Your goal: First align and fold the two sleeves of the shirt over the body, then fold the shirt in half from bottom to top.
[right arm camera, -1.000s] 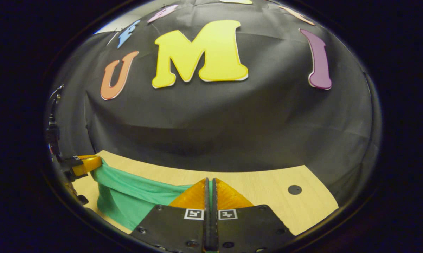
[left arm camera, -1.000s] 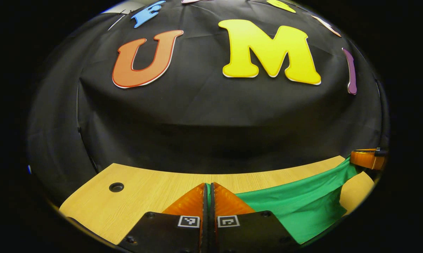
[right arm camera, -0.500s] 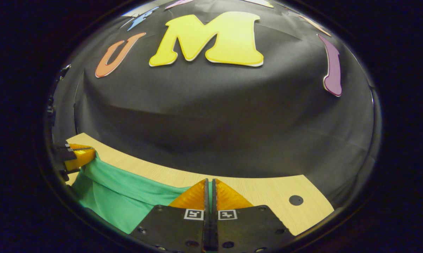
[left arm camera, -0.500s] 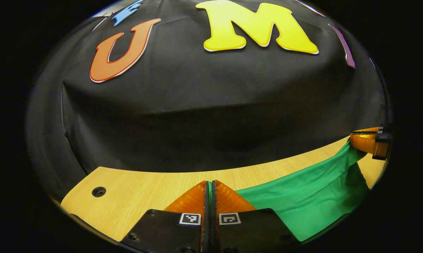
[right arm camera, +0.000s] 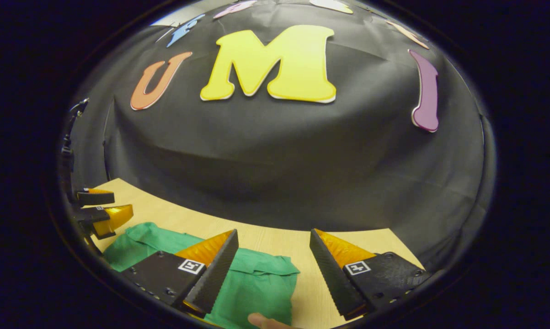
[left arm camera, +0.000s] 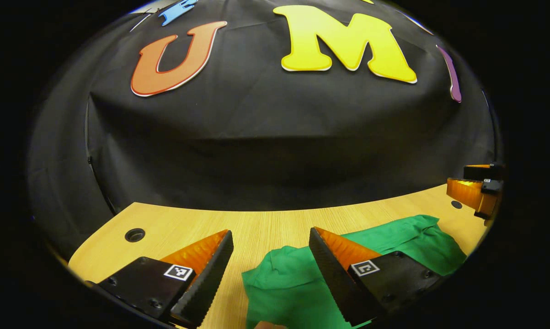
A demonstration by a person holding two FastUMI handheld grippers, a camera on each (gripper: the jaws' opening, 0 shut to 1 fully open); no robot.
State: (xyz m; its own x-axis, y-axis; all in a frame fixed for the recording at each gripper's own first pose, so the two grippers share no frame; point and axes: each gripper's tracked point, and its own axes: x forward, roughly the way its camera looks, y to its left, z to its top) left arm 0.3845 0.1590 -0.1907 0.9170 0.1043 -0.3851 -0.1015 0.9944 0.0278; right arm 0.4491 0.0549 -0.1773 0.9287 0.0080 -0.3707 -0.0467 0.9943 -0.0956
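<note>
We are looking at the big light wooden table first. It is reaching from about 9 o'clock to 3 o'clock in the left gripper view, and it is giving the cloth a flat place to lie.

Next is the soft green cloth shirt. It is lying on the table in a loose, bunched heap, low in the left gripper view from about 6 o'clock to 4 o'clock. In the right gripper view the shirt is lying from about 8 o'clock to 6 o'clock. Its top edge is looking doubled over, so we are guessing that the bottom-to-top fold is about done. It is not looking very neat, so a little smoothing may be needed.

Now our left gripper. Its two fingers are standing wide apart and gripping nothing, and the shirt is lying under the gap between them. We are guessing they are spread like this to let the cloth rest on the table.

Our right gripper is spread wide too, and it is holding nothing. One of its fingers is over the shirt's edge, and the other is over bare wood.

Smallest are the little round holes in the table, at about 8 o'clock in the left gripper view.
</note>
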